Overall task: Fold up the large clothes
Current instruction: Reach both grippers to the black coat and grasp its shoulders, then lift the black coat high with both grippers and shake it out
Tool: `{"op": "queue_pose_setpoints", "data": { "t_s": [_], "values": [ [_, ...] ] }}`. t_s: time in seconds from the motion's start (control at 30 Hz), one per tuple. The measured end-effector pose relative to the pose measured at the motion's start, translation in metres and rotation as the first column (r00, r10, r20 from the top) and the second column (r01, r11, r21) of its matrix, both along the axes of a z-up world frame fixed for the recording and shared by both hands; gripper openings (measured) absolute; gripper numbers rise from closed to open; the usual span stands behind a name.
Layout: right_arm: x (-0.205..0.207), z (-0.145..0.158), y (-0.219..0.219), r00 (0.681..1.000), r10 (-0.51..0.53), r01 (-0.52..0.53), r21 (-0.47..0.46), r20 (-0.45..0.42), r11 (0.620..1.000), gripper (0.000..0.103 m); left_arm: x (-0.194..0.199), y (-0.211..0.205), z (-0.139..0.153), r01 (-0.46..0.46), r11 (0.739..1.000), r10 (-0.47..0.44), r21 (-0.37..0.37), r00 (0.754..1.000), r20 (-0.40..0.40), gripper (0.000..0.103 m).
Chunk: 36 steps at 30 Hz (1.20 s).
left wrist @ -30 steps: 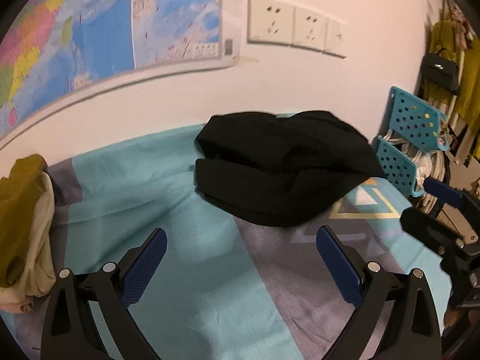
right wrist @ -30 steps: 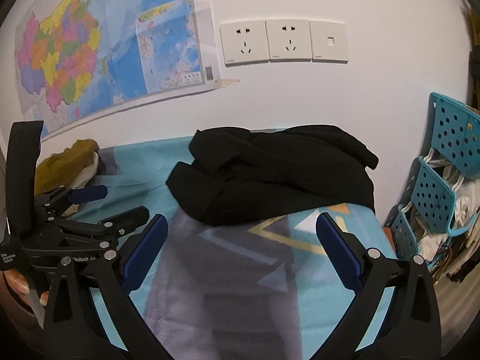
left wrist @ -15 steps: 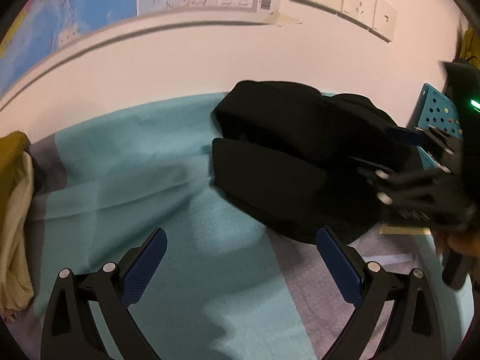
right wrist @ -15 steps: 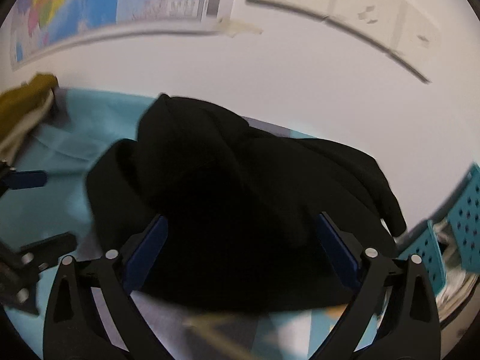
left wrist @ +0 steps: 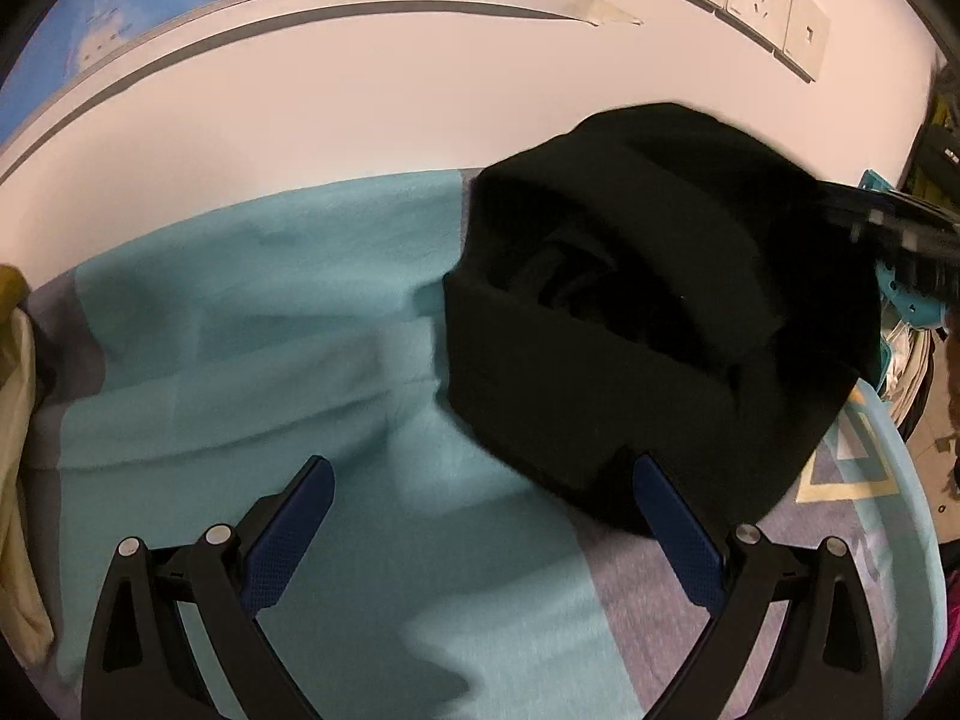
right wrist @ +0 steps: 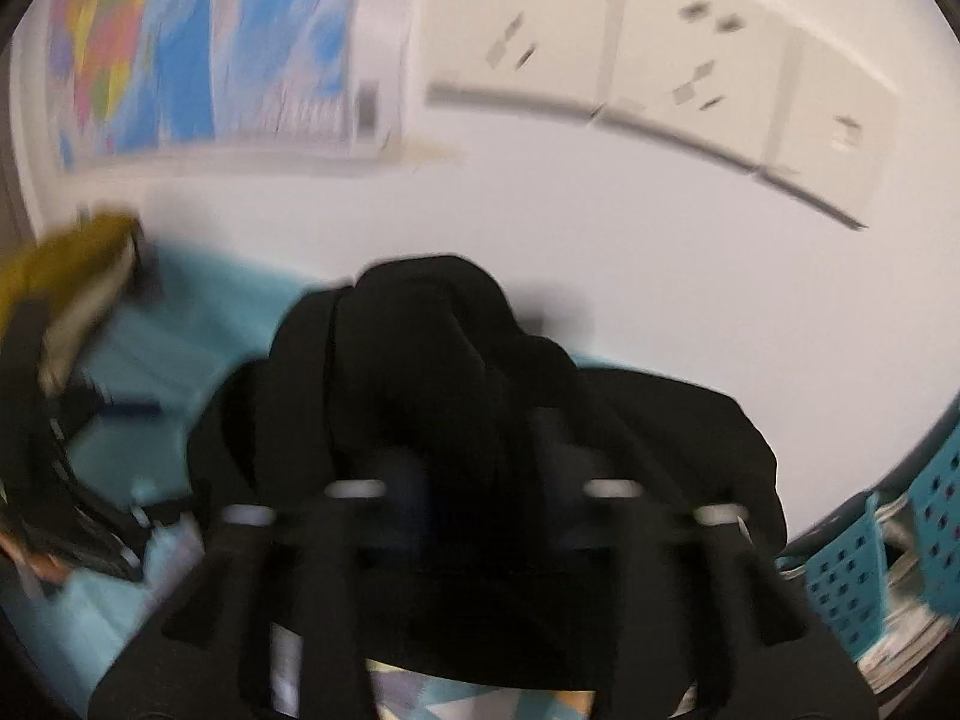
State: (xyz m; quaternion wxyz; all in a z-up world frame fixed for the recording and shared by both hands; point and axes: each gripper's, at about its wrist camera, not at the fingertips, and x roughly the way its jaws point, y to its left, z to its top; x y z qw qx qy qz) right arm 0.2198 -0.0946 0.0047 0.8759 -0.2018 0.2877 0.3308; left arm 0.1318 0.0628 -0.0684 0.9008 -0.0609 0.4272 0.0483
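A crumpled black garment (left wrist: pixel 648 324) lies heaped on a teal and grey bedsheet (left wrist: pixel 252 372) against the wall. My left gripper (left wrist: pixel 480 516) is open and empty, low over the sheet, its right finger at the garment's near edge. In the right wrist view the picture is blurred; my right gripper (right wrist: pixel 480 480) has its jaws narrowed on a raised bunch of the black garment (right wrist: pixel 432 348). The right gripper also shows at the garment's far right in the left wrist view (left wrist: pixel 888 228).
A yellow and cream pile of clothes (left wrist: pixel 15 450) lies at the left edge of the bed. Teal perforated baskets (right wrist: pixel 870 576) stand to the right of the bed. A map (right wrist: pixel 198 42) and wall sockets (right wrist: pixel 648 54) are on the wall behind.
Both grippers moved in toward the black garment. The right gripper's jaws went from wide open to narrowed on the garment, and its top has bunched upward.
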Motion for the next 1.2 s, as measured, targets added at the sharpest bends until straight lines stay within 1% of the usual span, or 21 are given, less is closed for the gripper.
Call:
{"op": "queue_pose_setpoints", "data": {
  "t_s": [0.07, 0.13, 0.2, 0.23, 0.27, 0.33, 0.4, 0.47, 0.57, 0.67, 0.77, 0.8, 0.83, 0.87, 0.93, 0.97, 1.03, 1.07, 1.1, 1.13, 1.2],
  "values": [
    [0.003, -0.001, 0.014, 0.999, 0.034, -0.034, -0.002, -0.017, 0.999, 0.066, 0.003, 0.002, 0.000, 0.001, 1.000, -0.001, -0.008, 1.000, -0.002, 0.096],
    [0.009, -0.002, 0.026, 0.998, 0.064, -0.064, -0.022, -0.019, 0.998, 0.077, 0.006, 0.004, -0.001, 0.000, 1.000, 0.000, -0.016, 1.000, -0.005, 0.096],
    [0.019, -0.001, 0.036, 0.998, 0.063, -0.063, -0.043, -0.013, 0.997, 0.078, 0.006, 0.005, -0.001, 0.002, 1.000, -0.002, -0.021, 1.000, -0.005, 0.096],
    [0.030, -0.001, 0.043, 0.997, 0.069, -0.071, -0.035, -0.038, 0.997, 0.078, 0.007, 0.006, -0.001, 0.003, 1.000, -0.003, -0.021, 1.000, -0.005, 0.096],
    [0.036, -0.001, 0.045, 0.994, 0.079, -0.081, -0.019, -0.075, 0.997, 0.074, 0.001, 0.006, 0.000, 0.005, 1.000, -0.005, -0.021, 1.000, -0.007, 0.097],
    [0.037, 0.001, 0.047, 0.987, 0.112, -0.113, 0.001, -0.114, 0.994, 0.011, 0.000, 0.009, 0.000, 0.008, 1.000, -0.008, -0.030, 1.000, -0.009, 0.097],
    [0.028, 0.007, 0.043, 0.991, 0.115, -0.116, -0.009, -0.072, 0.993, 0.006, -0.001, 0.008, 0.002, 0.014, 0.999, -0.015, -0.037, 1.000, -0.009, 0.096],
    [0.014, 0.031, 0.032, 0.994, 0.107, -0.106, 0.028, -0.011, 0.994, 0.005, -0.004, 0.008, 0.002, 0.022, 0.999, -0.022, -0.034, 1.000, 0.000, 0.096],
    [-0.015, 0.082, -0.005, 0.990, 0.064, -0.078, 0.108, 0.128, 0.991, 0.005, -0.008, 0.006, 0.006, 0.047, 0.998, -0.046, -0.030, 0.998, 0.031, 0.096],
    [-0.023, 0.133, -0.040, 0.976, -0.026, -0.016, 0.187, 0.218, 0.982, 0.004, -0.011, -0.003, 0.016, 0.101, 0.994, -0.097, -0.043, 0.992, 0.082, 0.096],
    [-0.035, 0.151, -0.065, 0.962, -0.093, 0.029, 0.244, 0.255, 0.969, 0.004, -0.015, -0.019, 0.034, 0.225, 0.971, -0.210, -0.076, 0.963, 0.169, 0.096],
    [-0.036, 0.151, -0.069, 0.959, -0.104, 0.036, 0.250, 0.264, 0.968, 0.004, -0.018, -0.028, 0.042, 0.281, 0.957, -0.259, -0.080, 0.942, 0.213, 0.096],
    [-0.036, 0.152, -0.079, 0.959, -0.115, 0.045, 0.261, 0.259, 0.964, 0.004, -0.021, -0.038, 0.048, 0.350, 0.933, -0.320, -0.083, 0.913, 0.251, 0.096],
    [-0.037, 0.153, -0.087, 0.958, -0.132, 0.058, 0.280, 0.255, 0.958, 0.004, -0.022, -0.050, 0.051, 0.416, 0.906, -0.381, -0.085, 0.885, 0.269, 0.096],
    [-0.038, 0.150, -0.095, 0.955, -0.154, 0.071, 0.308, 0.254, 0.949, 0.003, -0.022, -0.071, 0.052, 0.499, 0.864, -0.464, -0.067, 0.840, 0.281, 0.096],
    [-0.038, 0.149, -0.098, 0.956, -0.161, 0.075, 0.328, 0.244, 0.942, 0.004, -0.017, -0.082, 0.049, 0.481, 0.877, -0.459, -0.021, 0.848, 0.265, 0.096],
    [-0.039, 0.145, -0.106, 0.953, -0.180, 0.086, 0.352, 0.244, 0.932, 0.003, 0.003, -0.091, 0.038, 0.466, 0.884, -0.453, -0.017, 0.866, 0.211, 0.064],
    [-0.038, 0.146, -0.113, 0.954, -0.188, 0.092, 0.368, 0.233, 0.925, 0.003, 0.015, -0.094, 0.032, 0.457, 0.889, -0.446, -0.035, 0.879, 0.167, 0.025],
    [-0.038, 0.147, -0.115, 0.953, -0.200, 0.104, 0.378, 0.227, 0.920, 0.003, 0.028, -0.097, 0.028, 0.455, 0.888, -0.443, -0.069, 0.886, 0.133, 0.004],
    [-0.038, 0.148, -0.117, 0.947, -0.220, 0.120, 0.376, 0.235, 0.919, 0.003, 0.035, -0.102, 0.033, 0.445, 0.894, -0.436, -0.057, 0.891, 0.130, 0.003],
    [-0.041, 0.157, -0.130, 0.931, -0.266, 0.157, 0.385, 0.250, 0.910, 0.003, 0.041, -0.112, 0.057, 0.397, 0.917, -0.397, 0.043, 0.899, 0.184, 0.003]
  ]
}}
